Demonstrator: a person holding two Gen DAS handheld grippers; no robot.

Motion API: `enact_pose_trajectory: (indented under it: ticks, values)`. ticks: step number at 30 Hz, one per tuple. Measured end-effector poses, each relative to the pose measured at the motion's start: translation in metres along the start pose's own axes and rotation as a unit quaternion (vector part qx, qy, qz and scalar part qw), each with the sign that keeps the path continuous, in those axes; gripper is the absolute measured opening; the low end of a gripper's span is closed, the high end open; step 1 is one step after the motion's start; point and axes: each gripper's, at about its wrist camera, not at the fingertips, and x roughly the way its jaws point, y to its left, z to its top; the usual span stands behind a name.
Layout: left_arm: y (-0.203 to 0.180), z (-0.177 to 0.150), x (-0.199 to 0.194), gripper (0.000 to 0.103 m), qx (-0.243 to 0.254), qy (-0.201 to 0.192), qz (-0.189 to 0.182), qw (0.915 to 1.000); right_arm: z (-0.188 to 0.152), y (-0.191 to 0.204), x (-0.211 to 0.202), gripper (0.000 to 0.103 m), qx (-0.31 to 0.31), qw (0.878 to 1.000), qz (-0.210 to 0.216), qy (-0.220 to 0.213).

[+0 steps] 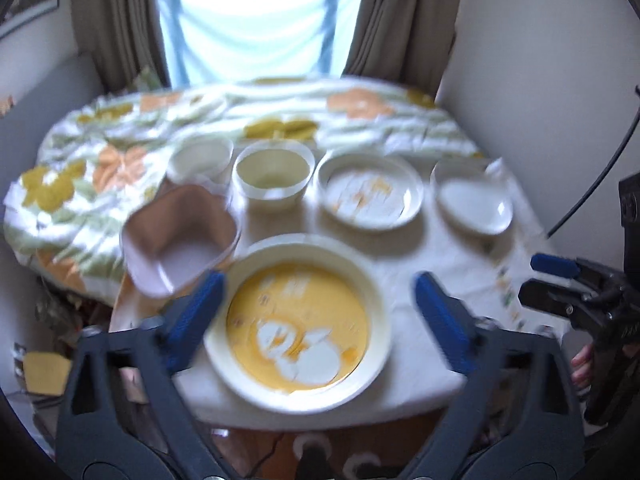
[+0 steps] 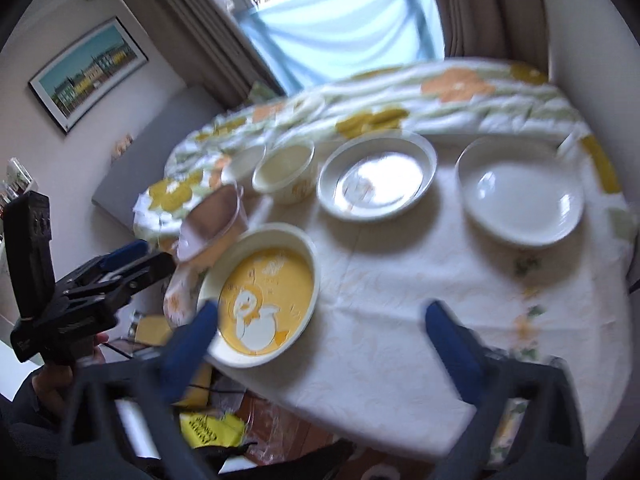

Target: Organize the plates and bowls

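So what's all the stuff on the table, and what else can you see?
duck plate: 1, yellow with white rim, near table edge
pinkish container: 1, left of duck plate, tilted
cream cup: 1, back row
white bowl: 1, far left of back row
patterned plate: 1, white, right of cream cup
plain plate: 1, white, far right
tablecloth: 1, white with orange and yellow flowers
curtains: 2, brown, beside window
framed picture: 1, on left wall
left gripper: blue jaws open, around the duck plate
right gripper: blue jaws open, holding nothing
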Motion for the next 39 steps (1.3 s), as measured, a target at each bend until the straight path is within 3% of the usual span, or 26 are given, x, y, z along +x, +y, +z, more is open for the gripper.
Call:
enact_pose_trajectory:
  ticks: [3,8,13,18,22,25,32,35,39]
  values:
    - [-0.032,0.026,-0.007,0.103,0.026,-0.032,-0.027,0.9988,0.009,-0.013,-0.034,0.103,-0.003,0.999,-0.031,-0.031]
    - [-0.082,0.071,0.020,0.103,0.065,-0.020,-0.082,0.9943,0.023,-0.053,-0.061,0.103,0.044,0.996,-0.075,-0.033]
    - [-0.127,0.126,0.079,0.103,0.107,0.025,-0.170,0.9793,0.038,-0.094,-0.072,0.103,0.121,0.986,-0.093,-0.064]
    - [-0.164,0.162,0.167,0.103,0.150,0.100,-0.210,0.9608,0.051,-0.138,-0.055,0.103,0.197,0.973,-0.101,-0.060]
    - [-0.184,0.163,0.237,0.101,0.183,0.165,-0.227,0.9422,0.052,-0.171,-0.030,0.103,0.254,0.960,-0.111,-0.047]
    - [-0.196,0.157,0.284,0.088,0.204,0.206,-0.233,0.9283,0.051,-0.194,-0.008,0.101,0.299,0.947,-0.111,-0.041]
    - [-0.209,0.136,0.355,0.062,0.232,0.273,-0.246,0.9007,0.047,-0.217,0.030,0.068,0.353,0.925,-0.138,-0.023]
    - [-0.211,0.130,0.371,0.051,0.240,0.287,-0.250,0.8929,0.039,-0.228,0.042,0.063,0.385,0.910,-0.156,-0.017]
    - [-0.213,0.126,0.382,0.045,0.246,0.295,-0.258,0.8866,0.032,-0.233,0.053,0.056,0.399,0.902,-0.164,-0.017]
